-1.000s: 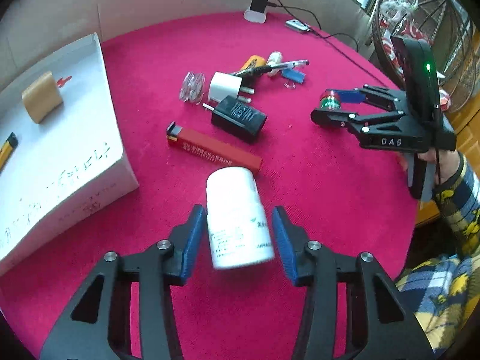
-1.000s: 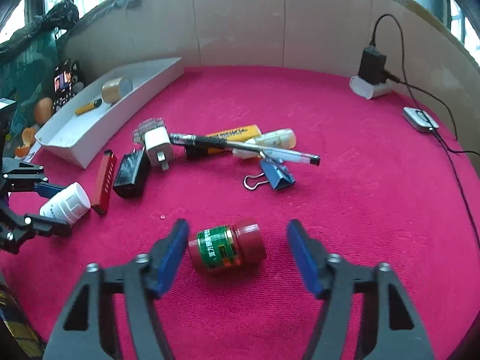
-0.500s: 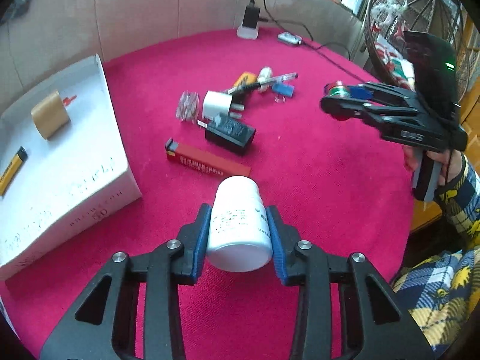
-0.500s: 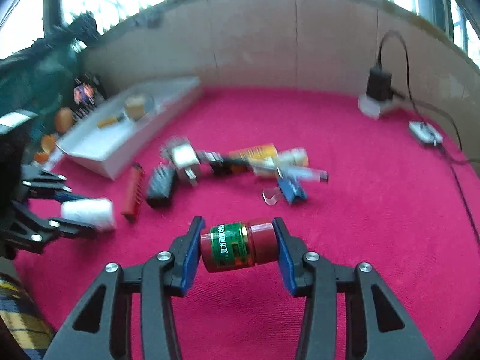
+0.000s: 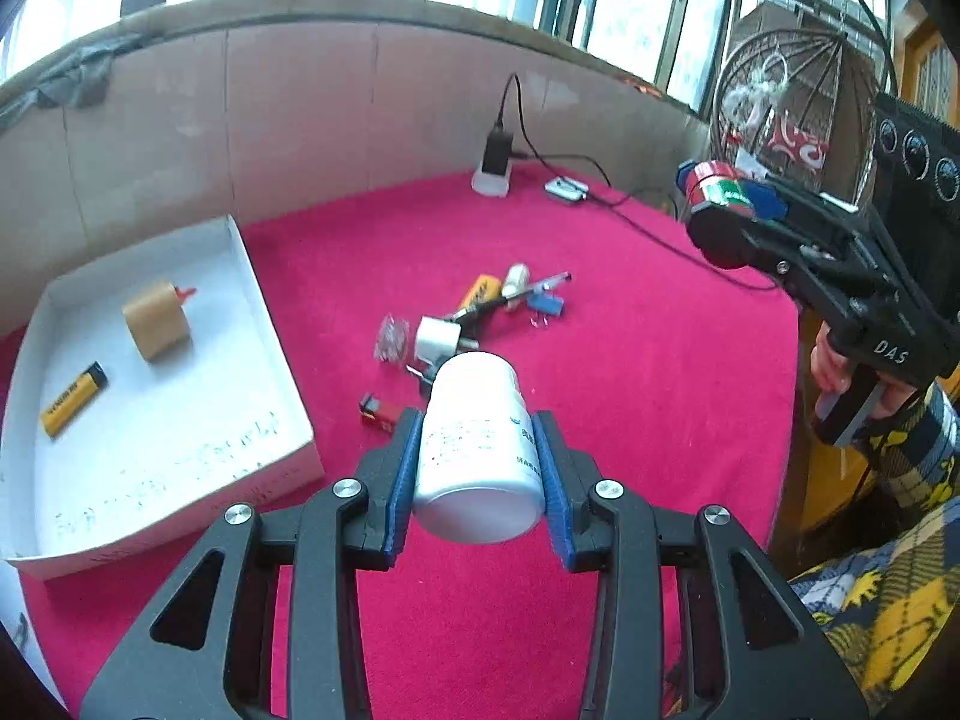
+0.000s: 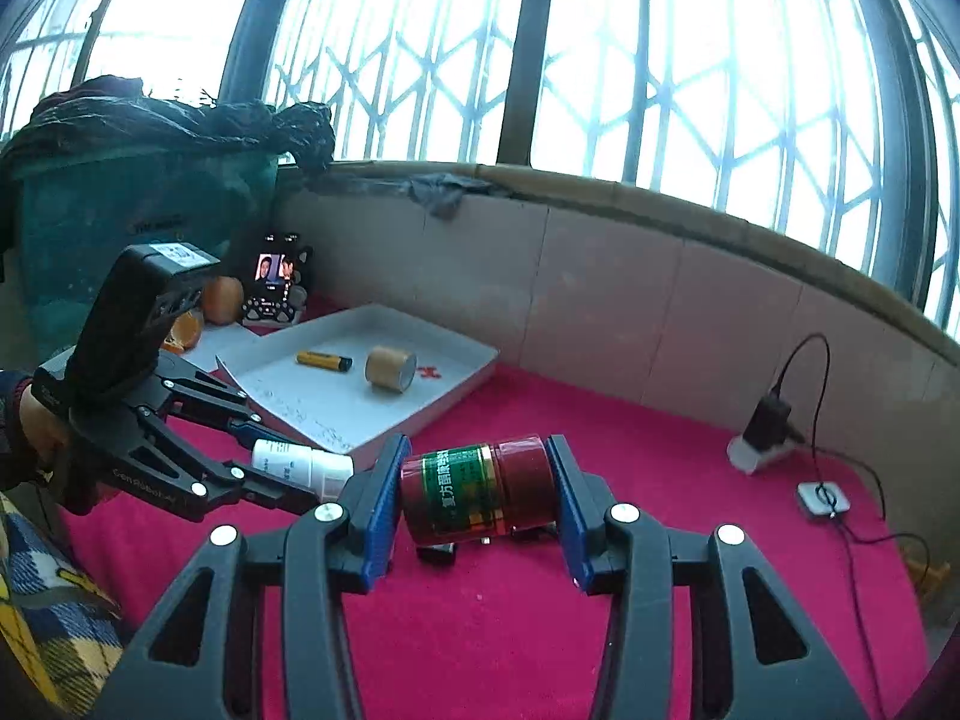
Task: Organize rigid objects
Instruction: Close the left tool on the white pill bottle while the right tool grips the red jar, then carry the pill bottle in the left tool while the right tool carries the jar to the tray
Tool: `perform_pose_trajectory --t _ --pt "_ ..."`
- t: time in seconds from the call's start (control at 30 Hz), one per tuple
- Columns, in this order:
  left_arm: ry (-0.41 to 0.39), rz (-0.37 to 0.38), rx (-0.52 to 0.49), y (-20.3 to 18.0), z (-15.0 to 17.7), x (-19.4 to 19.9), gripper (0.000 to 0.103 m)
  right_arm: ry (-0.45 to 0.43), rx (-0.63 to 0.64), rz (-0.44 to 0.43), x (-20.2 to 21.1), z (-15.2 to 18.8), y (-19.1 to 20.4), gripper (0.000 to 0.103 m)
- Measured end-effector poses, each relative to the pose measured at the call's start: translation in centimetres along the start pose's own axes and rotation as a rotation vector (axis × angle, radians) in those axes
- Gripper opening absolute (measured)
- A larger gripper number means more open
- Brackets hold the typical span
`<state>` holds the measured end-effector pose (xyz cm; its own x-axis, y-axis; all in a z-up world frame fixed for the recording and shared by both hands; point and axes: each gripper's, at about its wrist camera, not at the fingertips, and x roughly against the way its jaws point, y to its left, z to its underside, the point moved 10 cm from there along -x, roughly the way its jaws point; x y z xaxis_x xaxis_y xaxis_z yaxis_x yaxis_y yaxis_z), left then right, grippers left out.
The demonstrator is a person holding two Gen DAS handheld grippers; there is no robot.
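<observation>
My left gripper is shut on a white pill bottle, held in the air above the red table. My right gripper is shut on a red jar with a green label, lying sideways between the blue pads. In the left wrist view the right gripper hangs at the upper right with the red jar. In the right wrist view the left gripper with the white bottle sits at the left. A white tray holds a wooden cylinder and a yellow lighter.
On the red cloth lie a white plug, a red bar, a pen, a blue binder clip and a yellow tube. A charger with cable stands at the far edge. A cardboard wall rings the table.
Both grippers closed on their objects and lifted them off the cloth: the left took the white bottle, the right took the red jar. Both views now tilt up toward the windows.
</observation>
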<state>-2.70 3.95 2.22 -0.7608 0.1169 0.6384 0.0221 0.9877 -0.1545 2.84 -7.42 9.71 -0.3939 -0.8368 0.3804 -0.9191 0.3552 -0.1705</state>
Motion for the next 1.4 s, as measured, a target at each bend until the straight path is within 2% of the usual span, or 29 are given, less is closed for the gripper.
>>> perform_pose_trajectory --t 0.3,0.53,1.0,1.17,1.4 --pt "-0.052 -0.030 0.037 1.8 -0.5 1.6 0.036 0.012 -0.027 0.032 -0.8 -0.7 -0.5 0.045" --pt "-0.086 -0.076 0.076 4.0 -0.5 3.0 0.036 0.058 -0.048 0.057 -2.6 -1.5 -1.0 0.045" --pt "-0.150 -0.225 0.152 11.3 -1.8 6.5 0.036 0.083 -0.111 -0.032 -6.1 -5.0 0.0 0.045" --pt "-0.160 -0.284 0.164 14.2 -3.0 7.8 0.036 0.085 -0.121 -0.082 -8.1 -7.4 1.0 0.045" --pt "-0.177 -0.338 0.216 18.4 -4.8 8.3 0.036 0.130 -0.143 -0.147 -11.5 -9.0 3.4 0.045"
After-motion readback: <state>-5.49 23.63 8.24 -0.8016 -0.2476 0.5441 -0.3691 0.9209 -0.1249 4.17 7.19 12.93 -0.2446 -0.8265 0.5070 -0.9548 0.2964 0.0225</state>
